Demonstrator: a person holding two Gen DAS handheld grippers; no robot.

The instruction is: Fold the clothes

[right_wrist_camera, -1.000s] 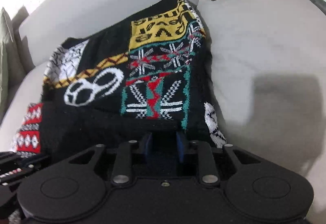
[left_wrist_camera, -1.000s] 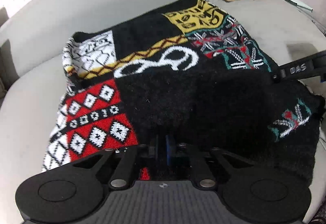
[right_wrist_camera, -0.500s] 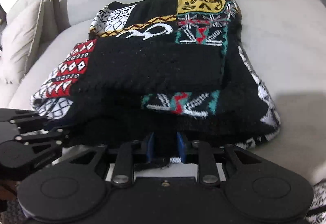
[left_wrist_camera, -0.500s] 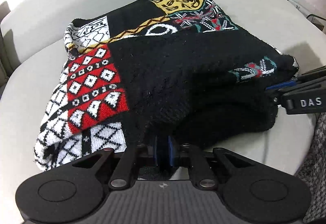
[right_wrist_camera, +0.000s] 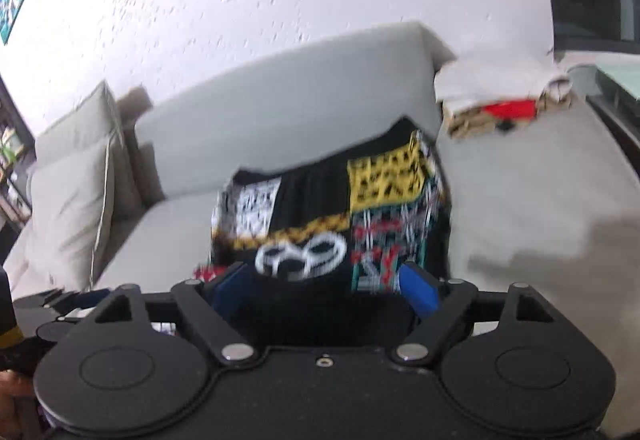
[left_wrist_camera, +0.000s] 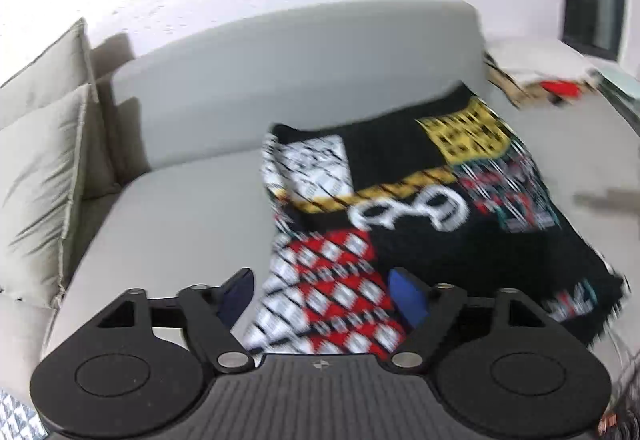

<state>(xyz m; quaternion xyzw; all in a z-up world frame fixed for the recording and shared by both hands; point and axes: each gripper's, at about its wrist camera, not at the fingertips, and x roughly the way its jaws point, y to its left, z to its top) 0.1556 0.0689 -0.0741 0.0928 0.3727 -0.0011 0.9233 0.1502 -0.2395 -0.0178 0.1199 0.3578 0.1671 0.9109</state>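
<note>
Now we see the left gripper [left_wrist_camera: 324, 294] raised above the grey sofa [left_wrist_camera: 176, 224], its jaws spread wide after just opening, with nothing pressed between the blue pads [left_wrist_camera: 408, 298]. Through the gap between the fingers the red-and-white diamond patch of the folded sweater [left_wrist_camera: 420, 199] shows, but the cloth lies below on the seat and the pads do not grip it. The sweater is ahead of this gripper and slightly to its right, flat on the seat cushion, its far edge close to the backrest [left_wrist_camera: 304, 51]. Beyond it, further right, sits a pile of folded clothes [left_wrist_camera: 540, 75] with a red piece showing. To the left of the gripper two pale cushions [left_wrist_camera: 44, 167] lean against the sofa's corner.

From the other wrist we find the right gripper [right_wrist_camera: 324, 288] equally wide, its jaws also just opened and holding nothing. The sweater [right_wrist_camera: 320, 211] lies straight ahead of it and below, with the yellow block, the white loop motif and the green-red patch facing up. The clothes pile [right_wrist_camera: 504, 103] is ahead and to the right of this gripper, apart from the sweater. At the lower left edge of this view we make out part of the left gripper's black frame [right_wrist_camera: 60, 300]. Both views are blurred, so fine detail of the knit is hard to read.
</note>
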